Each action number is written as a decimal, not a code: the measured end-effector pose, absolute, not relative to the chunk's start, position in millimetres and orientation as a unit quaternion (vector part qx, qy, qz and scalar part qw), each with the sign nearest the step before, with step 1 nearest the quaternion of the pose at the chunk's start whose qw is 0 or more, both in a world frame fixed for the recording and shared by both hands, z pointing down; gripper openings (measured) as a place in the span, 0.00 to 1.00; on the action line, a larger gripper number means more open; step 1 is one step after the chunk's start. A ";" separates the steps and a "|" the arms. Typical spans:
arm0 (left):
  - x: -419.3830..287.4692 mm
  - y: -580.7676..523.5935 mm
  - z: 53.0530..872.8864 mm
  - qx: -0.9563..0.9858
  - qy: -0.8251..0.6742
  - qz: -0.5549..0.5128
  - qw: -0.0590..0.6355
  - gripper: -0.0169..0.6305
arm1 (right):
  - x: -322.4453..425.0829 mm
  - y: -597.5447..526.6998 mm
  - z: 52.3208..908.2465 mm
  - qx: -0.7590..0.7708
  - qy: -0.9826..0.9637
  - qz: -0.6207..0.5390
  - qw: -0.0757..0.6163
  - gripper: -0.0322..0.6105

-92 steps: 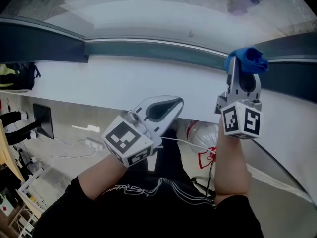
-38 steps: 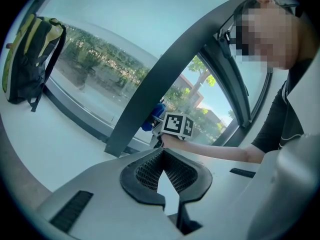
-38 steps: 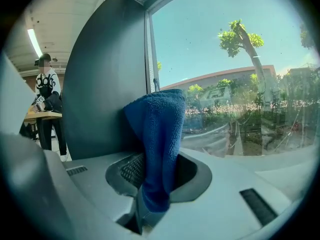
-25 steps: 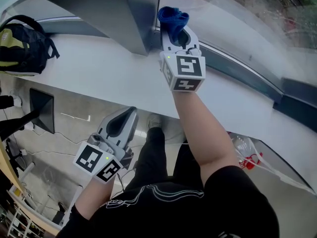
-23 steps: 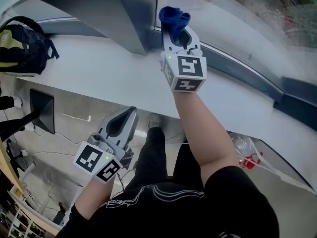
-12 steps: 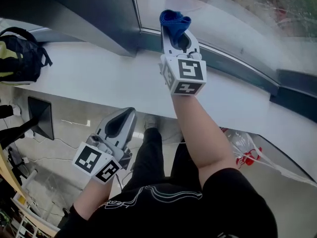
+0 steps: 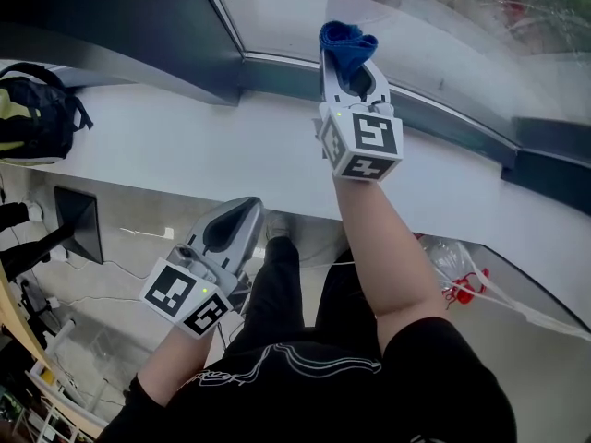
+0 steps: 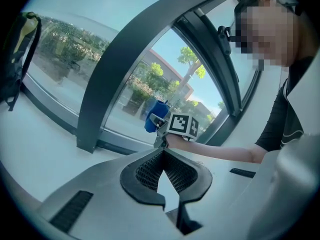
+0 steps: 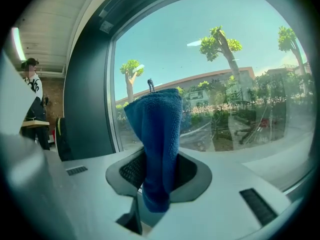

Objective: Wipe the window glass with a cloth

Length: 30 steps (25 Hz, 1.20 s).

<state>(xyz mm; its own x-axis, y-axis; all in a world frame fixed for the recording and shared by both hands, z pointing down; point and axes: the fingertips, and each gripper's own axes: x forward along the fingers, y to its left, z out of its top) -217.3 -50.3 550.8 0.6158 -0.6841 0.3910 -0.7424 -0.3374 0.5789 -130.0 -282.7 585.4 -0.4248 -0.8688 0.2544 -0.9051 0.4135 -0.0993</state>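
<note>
My right gripper (image 7: 349, 55) is shut on a blue cloth (image 7: 347, 42), which bunches up past the jaw tips at the bottom edge of the window glass (image 7: 434, 26). In the right gripper view the blue cloth (image 9: 157, 134) stands between the closed jaws of the right gripper (image 9: 156, 171), with the glass (image 9: 225, 59) right ahead. My left gripper (image 7: 231, 233) hangs low below the white sill (image 7: 212, 146), shut and holding nothing. The left gripper view shows the left gripper (image 8: 164, 168) with its jaws together, and beyond it the right gripper (image 8: 159, 130) and cloth (image 8: 152, 119).
A dark window post (image 7: 138, 26) rises left of the pane. A black and yellow backpack (image 7: 32, 118) sits on the sill at far left. A plastic bag (image 7: 452, 266) and a monitor (image 7: 78, 224) with cables lie on the floor below.
My right gripper with the cloth has shifted right, away from the dark post and along the base of the glass. The left gripper has stayed low and shut.
</note>
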 end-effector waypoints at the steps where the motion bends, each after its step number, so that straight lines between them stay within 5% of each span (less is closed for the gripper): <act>1: -211.3 -49.5 550.4 0.818 -0.434 0.040 0.375 0.03 | -122.0 -281.9 584.8 0.533 -0.835 0.111 0.081 0.19; 30: 27.3 -55.4 538.5 0.854 -0.364 0.076 0.364 0.03 | 161.5 -263.8 581.1 0.599 -0.789 0.112 0.081 0.19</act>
<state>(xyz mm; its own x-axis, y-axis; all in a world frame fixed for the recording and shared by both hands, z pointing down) 27.3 -55.4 538.5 0.7239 -0.5663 0.3940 -0.6764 -0.4702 0.5670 161.5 -263.8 581.1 -0.2703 -0.9264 0.2622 -0.9627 0.2585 -0.0792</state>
